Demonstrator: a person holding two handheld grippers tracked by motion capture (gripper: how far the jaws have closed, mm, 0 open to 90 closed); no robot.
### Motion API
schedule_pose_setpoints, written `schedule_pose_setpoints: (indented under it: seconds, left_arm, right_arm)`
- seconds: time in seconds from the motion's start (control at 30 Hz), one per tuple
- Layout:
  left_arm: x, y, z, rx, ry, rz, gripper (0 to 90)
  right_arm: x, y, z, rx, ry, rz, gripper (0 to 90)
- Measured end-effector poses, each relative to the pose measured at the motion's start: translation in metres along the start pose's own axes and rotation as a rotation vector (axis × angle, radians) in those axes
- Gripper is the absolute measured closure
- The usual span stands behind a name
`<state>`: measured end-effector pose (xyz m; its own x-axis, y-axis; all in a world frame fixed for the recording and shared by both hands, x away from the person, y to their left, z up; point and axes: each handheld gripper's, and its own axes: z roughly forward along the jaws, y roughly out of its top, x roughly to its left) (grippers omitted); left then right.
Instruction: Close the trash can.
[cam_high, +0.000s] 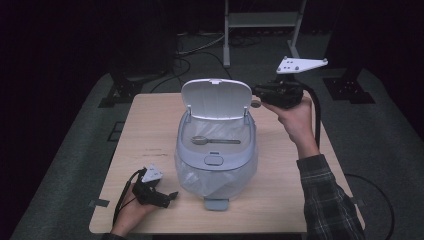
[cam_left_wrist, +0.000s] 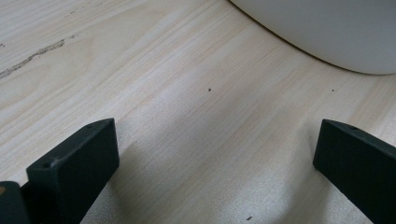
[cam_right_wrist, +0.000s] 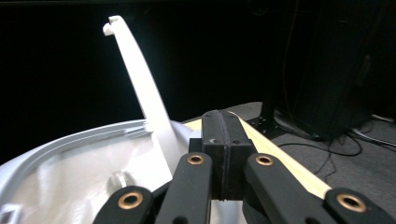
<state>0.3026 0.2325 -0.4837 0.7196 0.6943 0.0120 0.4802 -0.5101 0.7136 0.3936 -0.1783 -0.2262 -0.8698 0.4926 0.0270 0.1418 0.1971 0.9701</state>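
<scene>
While the right hand-held gripper (cam_high: 259, 98) hovers with jaws shut on nothing just beside the raised lid (cam_high: 216, 98) of the pedal bin (cam_high: 216, 172)—spoon (cam_high: 215, 141) below-left inside—ease away without nudging the lid; the left hand-held gripper (cam_high: 170, 196) rests open on the counter (cam_high: 145, 140).

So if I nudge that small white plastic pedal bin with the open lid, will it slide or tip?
The white plastic pedal bin probably slides: thin plastic, holding a bag and a metal spoon. Its raised lid may make it tip backward if pushed high.
</scene>
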Motion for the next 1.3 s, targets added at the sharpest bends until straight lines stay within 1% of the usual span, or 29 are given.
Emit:
schedule_pose_setpoints:
  seconds: [0.1,0.27,0.33,0.53,0.7,0.93,1.2,1.3]
  left_arm:
    - [0.0,0.0,0.0,0.0,0.0,0.0,0.0]
    - [0.0,0.0,0.0,0.0,0.0,0.0,0.0]
    - [0.0,0.0,0.0,0.0,0.0,0.0,0.0]
    - [0.0,0.0,0.0,0.0,0.0,0.0,0.0]
    - [0.0,0.0,0.0,0.0,0.0,0.0,0.0]
    - [0.0,0.0,0.0,0.0,0.001,0.0,0.0]
    - [0.0,0.0,0.0,0.0,0.001,0.0,0.0]
    - [0.0,0.0,0.0,-0.001,0.001,0.0,0.0]
  right_arm:
    - [0.006,-0.002,-0.003,0.012,0.033,0.01,89.8]
    - [0.019,-0.004,-0.009,0.023,0.065,0.008,89.8]
    - [0.023,-0.004,-0.011,0.023,0.075,0.007,89.8]
    - [0.041,-0.001,-0.013,0.051,0.105,-0.01,89.8]
    - [0.056,0.0,-0.012,0.077,0.123,-0.025,89.8]
    - [0.071,-0.002,-0.008,0.101,0.156,-0.027,89.8]
    - [0.082,-0.007,-0.003,0.124,0.184,-0.021,89.8]
    - [0.089,-0.009,-0.001,0.132,0.198,-0.025,89.8]
